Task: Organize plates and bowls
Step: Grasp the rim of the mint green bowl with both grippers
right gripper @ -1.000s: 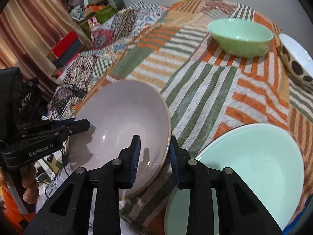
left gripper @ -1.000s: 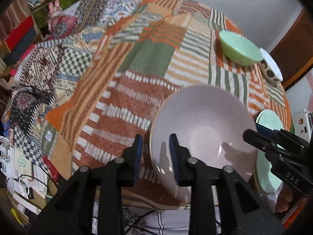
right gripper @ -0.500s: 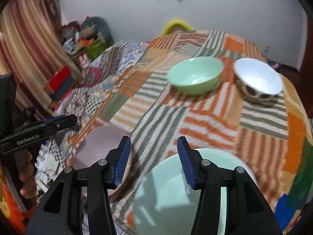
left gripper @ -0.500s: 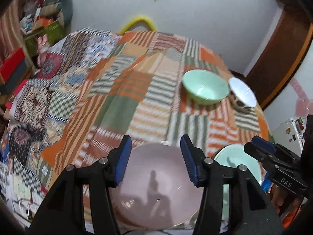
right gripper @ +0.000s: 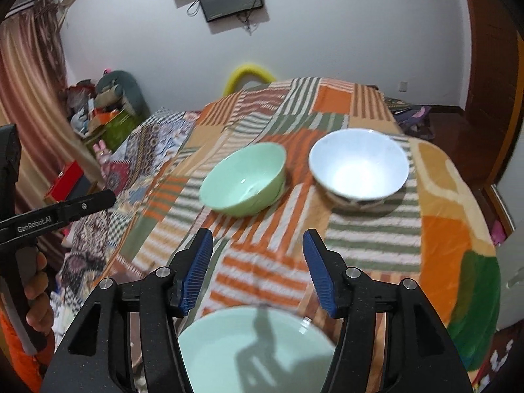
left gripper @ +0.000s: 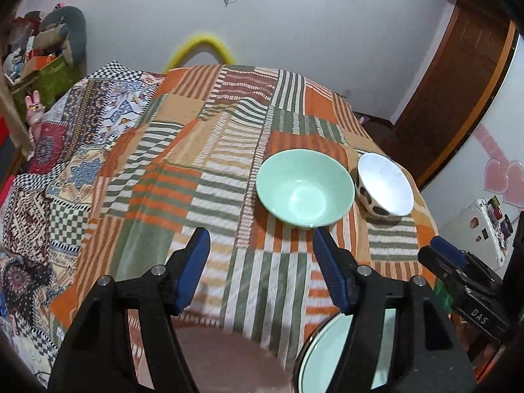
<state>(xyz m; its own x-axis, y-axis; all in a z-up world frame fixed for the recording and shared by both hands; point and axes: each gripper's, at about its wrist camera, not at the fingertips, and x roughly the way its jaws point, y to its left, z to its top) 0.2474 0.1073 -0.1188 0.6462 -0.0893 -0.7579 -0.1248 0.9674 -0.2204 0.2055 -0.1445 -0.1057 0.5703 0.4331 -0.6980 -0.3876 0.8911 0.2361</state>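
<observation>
sitting at the bottom edge of the left wrist view, the pink plate (left gripper: 222, 357) lies below the left gripper (left gripper: 258, 271), whose jaws are opening with nothing between them. the pale green plate (right gripper: 258, 350) sits low center in the right wrist view, under the right gripper (right gripper: 257, 270), also opening and empty. further up, the green bowl (left gripper: 304, 190) and white bowl (left gripper: 384, 185) stand side by side on the striped blanket (left gripper: 203, 170).

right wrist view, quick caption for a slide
Right gripper opening, empty, above a pale green plate; green bowl and white bowl beyond.
</observation>
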